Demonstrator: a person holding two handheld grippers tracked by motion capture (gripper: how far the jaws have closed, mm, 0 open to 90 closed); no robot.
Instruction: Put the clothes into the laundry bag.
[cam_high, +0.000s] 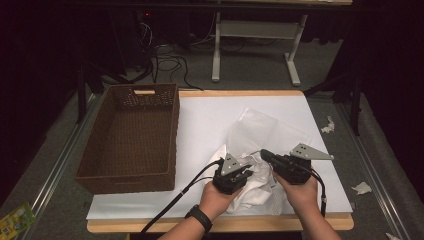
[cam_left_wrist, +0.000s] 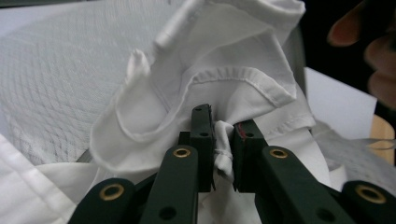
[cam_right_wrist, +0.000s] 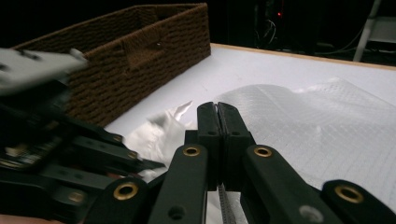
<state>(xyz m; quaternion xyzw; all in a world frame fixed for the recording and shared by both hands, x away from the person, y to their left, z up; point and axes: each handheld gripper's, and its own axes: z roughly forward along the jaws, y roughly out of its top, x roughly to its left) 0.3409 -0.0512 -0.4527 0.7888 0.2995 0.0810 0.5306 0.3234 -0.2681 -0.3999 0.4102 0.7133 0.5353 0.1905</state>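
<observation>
1. Table (cam_high: 200, 107): white top with a wooden edge, seen from above in the high view.
2. Wicker basket (cam_high: 131, 137): brown, rectangular, on the left part of the table; nothing visible inside. The right gripper view shows its woven wall (cam_right_wrist: 135, 60) beyond the other gripper.
3. Clear plastic bag (cam_high: 260, 131): crinkled, with a fine grid texture, lying flat on the table right of centre, just behind both grippers.
4. White cloth (cam_high: 250, 185): bunched on the near part of the table between the two hands, its far edge reaching the bag. In the left gripper view its hemmed folds (cam_left_wrist: 210, 60) stand up directly ahead of the jaws.
5. Left gripper (cam_left_wrist: 223, 135): jaws nearly together, pinching a small fold of the white cloth's hem between the pads. In the high view it sits on the left side of the cloth (cam_high: 232, 175).
6. Right gripper (cam_right_wrist: 218, 121): jaws fully closed, pads touching; a thin edge of material shows just below them, but I cannot tell whether it is pinched. In the high view it points left over the cloth (cam_high: 267, 156).
</observation>
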